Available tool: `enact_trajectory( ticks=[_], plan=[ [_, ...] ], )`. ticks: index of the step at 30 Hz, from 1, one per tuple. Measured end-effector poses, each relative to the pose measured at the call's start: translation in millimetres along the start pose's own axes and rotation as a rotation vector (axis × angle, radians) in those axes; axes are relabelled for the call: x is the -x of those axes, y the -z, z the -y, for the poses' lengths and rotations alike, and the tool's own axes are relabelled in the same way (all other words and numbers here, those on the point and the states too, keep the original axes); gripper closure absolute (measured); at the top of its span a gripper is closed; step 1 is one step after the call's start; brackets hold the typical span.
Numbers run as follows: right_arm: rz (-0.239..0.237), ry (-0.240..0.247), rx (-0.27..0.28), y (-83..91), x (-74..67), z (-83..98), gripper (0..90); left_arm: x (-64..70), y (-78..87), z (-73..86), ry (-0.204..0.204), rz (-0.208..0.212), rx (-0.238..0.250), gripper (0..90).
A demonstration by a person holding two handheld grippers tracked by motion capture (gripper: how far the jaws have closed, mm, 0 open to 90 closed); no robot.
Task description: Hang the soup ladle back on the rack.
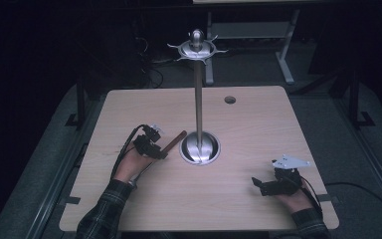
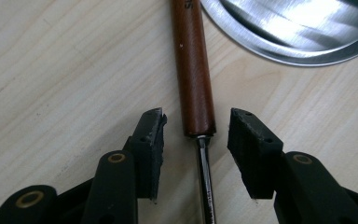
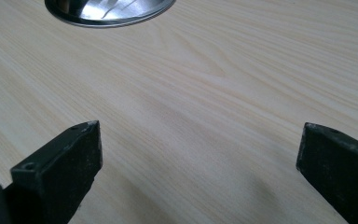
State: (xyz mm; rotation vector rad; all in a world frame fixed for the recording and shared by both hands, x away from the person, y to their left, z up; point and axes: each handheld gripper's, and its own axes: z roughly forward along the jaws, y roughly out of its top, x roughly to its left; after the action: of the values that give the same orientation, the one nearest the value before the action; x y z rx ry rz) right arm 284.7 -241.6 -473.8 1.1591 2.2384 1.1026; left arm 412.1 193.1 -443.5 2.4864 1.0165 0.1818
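Fingers on my left gripper are spread apart, one on each side of a tool lying flat on the table. Neither pad touches it as far as I can see. The tool has a brown wooden handle and a thin metal shaft, and my jaws sit right about where the two meet. From the high view the handle angles up and to the right, with its far end just beside the round base of a shiny metal stand. From my left gripper view, that base is close to the handle but I can't tell if they touch.

The stand's pole goes straight up from the base to a crown of little hooks at the top.

Over on the right, my other gripper rests near the table's near edge, well apart from the stand. Its jaws are wide open with nothing but bare wood between them, and the base sits far off ahead.
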Motion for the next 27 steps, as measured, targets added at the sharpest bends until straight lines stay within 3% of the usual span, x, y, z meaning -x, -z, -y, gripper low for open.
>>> enact_trajectory(
  ticks=[18,27],
  plan=[
    [0.004,-0.005,0.002,0.1,-0.3,-0.3,0.0,5.7,-6.5,-5.8,-0.024,-0.035,0.03,67.7],
    [0.006,-0.007,0.004,0.4,0.1,-0.1,0.0,6.3,-7.1,-6.8,-0.014,-0.043,0.033,72.0]
  ],
)
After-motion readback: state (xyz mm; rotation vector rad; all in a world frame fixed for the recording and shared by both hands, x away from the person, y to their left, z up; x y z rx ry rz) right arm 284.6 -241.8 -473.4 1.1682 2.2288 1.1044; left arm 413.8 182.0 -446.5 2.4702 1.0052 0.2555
